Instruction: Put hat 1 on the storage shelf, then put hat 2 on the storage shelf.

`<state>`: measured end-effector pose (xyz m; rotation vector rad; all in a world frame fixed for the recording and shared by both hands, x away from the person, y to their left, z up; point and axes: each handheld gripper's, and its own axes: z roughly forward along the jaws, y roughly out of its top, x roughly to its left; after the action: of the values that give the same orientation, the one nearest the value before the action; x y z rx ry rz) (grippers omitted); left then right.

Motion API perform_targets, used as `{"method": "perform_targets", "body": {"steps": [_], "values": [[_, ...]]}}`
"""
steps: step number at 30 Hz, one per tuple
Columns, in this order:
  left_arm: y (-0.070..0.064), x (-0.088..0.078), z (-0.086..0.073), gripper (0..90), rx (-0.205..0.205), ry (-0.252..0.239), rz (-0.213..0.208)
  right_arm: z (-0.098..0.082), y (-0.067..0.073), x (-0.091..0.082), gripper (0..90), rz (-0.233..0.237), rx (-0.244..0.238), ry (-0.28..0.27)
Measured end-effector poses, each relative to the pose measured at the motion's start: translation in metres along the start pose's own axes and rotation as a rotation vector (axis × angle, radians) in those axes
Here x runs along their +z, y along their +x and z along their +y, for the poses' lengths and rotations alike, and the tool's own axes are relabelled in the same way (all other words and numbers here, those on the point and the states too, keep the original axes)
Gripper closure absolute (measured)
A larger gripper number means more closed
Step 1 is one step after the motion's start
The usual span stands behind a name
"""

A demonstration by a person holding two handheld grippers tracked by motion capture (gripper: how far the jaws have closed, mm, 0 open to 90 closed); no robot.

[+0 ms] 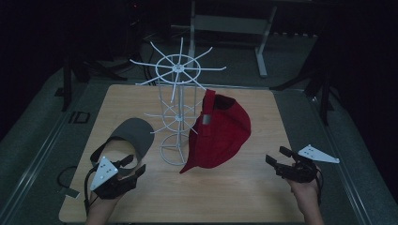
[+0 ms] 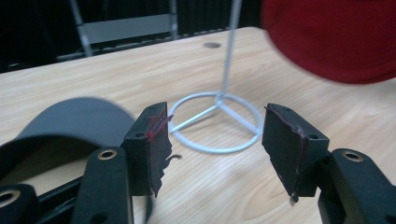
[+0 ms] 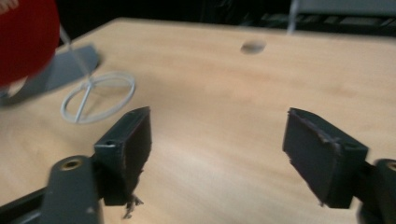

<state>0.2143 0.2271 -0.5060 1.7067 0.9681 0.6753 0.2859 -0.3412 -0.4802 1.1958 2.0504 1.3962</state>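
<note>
1. Red cap [image 1: 220,131] hanging from a prong of the white wire rack [image 1: 177,70], near the middle of the wooden surface [image 1: 244,197], brim pointing down toward the near edge; seen as a red mass at top right in the left gripper view [image 2: 336,37] and at top left in the right gripper view [image 3: 23,42].
2. Rack standing upright at the surface's centre, ring base [image 2: 217,123] flat on the wood, spokes fanning out at the top.
3. Grey visor [image 1: 133,136] lying flat toward the near left corner, just left of the rack base, strap curling toward the left gripper.
4. Left gripper [image 1: 131,169] held in a hand [image 1: 101,206] at the near left corner, fingers [image 2: 154,140] spread apart with nothing between them, aimed at the rack base, visor just beside the left finger.
5. Right gripper [image 1: 278,157] held in a hand [image 1: 305,192] at the near right edge, well apart from the cap, fingers [image 3: 128,144] wide apart and empty, bare wood in the gap.
</note>
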Motion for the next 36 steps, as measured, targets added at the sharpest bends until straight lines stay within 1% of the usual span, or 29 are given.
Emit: {"method": "perform_targets", "body": {"steps": [1, 2, 3, 4, 6, 8, 11, 13, 15, 17, 18, 20, 22, 23, 24, 25, 26, 27, 29, 31, 32, 33, 35, 36], "values": [[0.007, -0.001, -0.005, 42.1, -0.009, 0.020, 0.038, -0.011, -0.006, 0.002, 19.3, 0.027, 0.013, 0.010], [0.016, -0.004, -0.011, 42.0, -0.027, 0.030, 0.067, -0.014, -0.008, 0.003, 19.0, 0.030, 0.016, 0.019], [0.016, -0.004, -0.011, 42.0, -0.027, 0.030, 0.067, -0.014, -0.008, 0.003, 19.0, 0.030, 0.016, 0.019], [0.019, -0.005, -0.013, 42.0, -0.031, 0.038, 0.080, -0.021, -0.012, 0.006, 18.0, 0.014, 0.005, 0.062], [0.026, -0.009, -0.017, 41.2, -0.047, 0.054, 0.103, -0.027, -0.015, 0.006, 18.1, 0.015, 0.005, 0.066], [0.034, -0.014, -0.022, 37.5, -0.066, 0.077, 0.124, -0.032, -0.019, 0.005, 18.0, 0.023, 0.024, 0.066], [0.048, -0.022, -0.031, 30.4, -0.108, 0.112, 0.173, -0.041, -0.024, 0.001, 18.2, -0.003, 0.020, 0.048], [0.054, -0.024, -0.037, 27.9, -0.130, 0.146, 0.211, -0.046, -0.026, 0.000, 18.5, -0.040, -0.004, 0.013], [0.056, -0.025, -0.042, 25.1, -0.121, 0.193, 0.257, -0.050, -0.028, -0.002, 19.0, -0.063, -0.028, -0.002], [0.058, -0.025, -0.047, 25.0, -0.120, 0.223, 0.271, -0.055, -0.031, -0.003, 19.0, -0.079, -0.025, -0.021], [0.059, -0.025, -0.048, 24.8, -0.123, 0.233, 0.285, -0.057, -0.032, -0.003, 19.0, -0.093, -0.028, -0.021], [0.062, -0.022, -0.049, 23.9, -0.124, 0.260, 0.295, -0.062, -0.033, -0.002, 18.9, -0.124, -0.046, -0.020], [0.065, -0.017, -0.049, 23.2, -0.125, 0.279, 0.299, -0.067, -0.035, 0.000, 18.2, -0.129, -0.027, -0.016], [0.066, -0.015, -0.049, 23.0, -0.122, 0.288, 0.302, -0.070, -0.036, 0.000, 18.2, -0.139, -0.023, -0.022], [0.067, -0.011, -0.049, 21.6, -0.122, 0.302, 0.305, -0.071, -0.036, 0.001, 18.2, -0.141, -0.021, -0.026], [0.067, -0.009, -0.049, 21.6, -0.126, 0.312, 0.295, -0.074, -0.037, 0.001, 18.3, -0.141, -0.015, -0.033], [0.068, -0.006, -0.048, 21.6, -0.123, 0.337, 0.302, -0.075, -0.037, 0.001, 18.2, -0.145, -0.016, -0.040], [0.069, -0.003, -0.049, 21.6, -0.119, 0.342, 0.313, -0.076, -0.036, 0.000, 18.3, -0.147, -0.016, -0.046], [0.072, 0.002, -0.048, 21.6, -0.132, 0.367, 0.315, -0.076, -0.036, 0.000, 18.2, -0.150, -0.019, -0.052], [0.075, 0.006, -0.048, 21.6, -0.132, 0.380, 0.318, -0.076, -0.036, 0.001, 18.3, -0.151, -0.020, -0.047], [0.078, 0.009, -0.049, 21.7, -0.136, 0.403, 0.317, -0.076, -0.036, 0.002, 18.3, -0.153, -0.022, -0.044], [0.079, 0.011, -0.049, 21.8, -0.138, 0.407, 0.311, -0.077, -0.036, 0.002, 18.3, -0.155, -0.021, -0.035], [0.081, 0.014, -0.051, 27.5, -0.137, 0.432, 0.310, -0.077, -0.035, 0.002, 18.2, -0.157, -0.021, -0.037], [0.082, 0.015, -0.052, 27.5, -0.139, 0.440, 0.311, -0.077, -0.036, 0.002, 18.3, -0.157, -0.018, -0.037]]}}
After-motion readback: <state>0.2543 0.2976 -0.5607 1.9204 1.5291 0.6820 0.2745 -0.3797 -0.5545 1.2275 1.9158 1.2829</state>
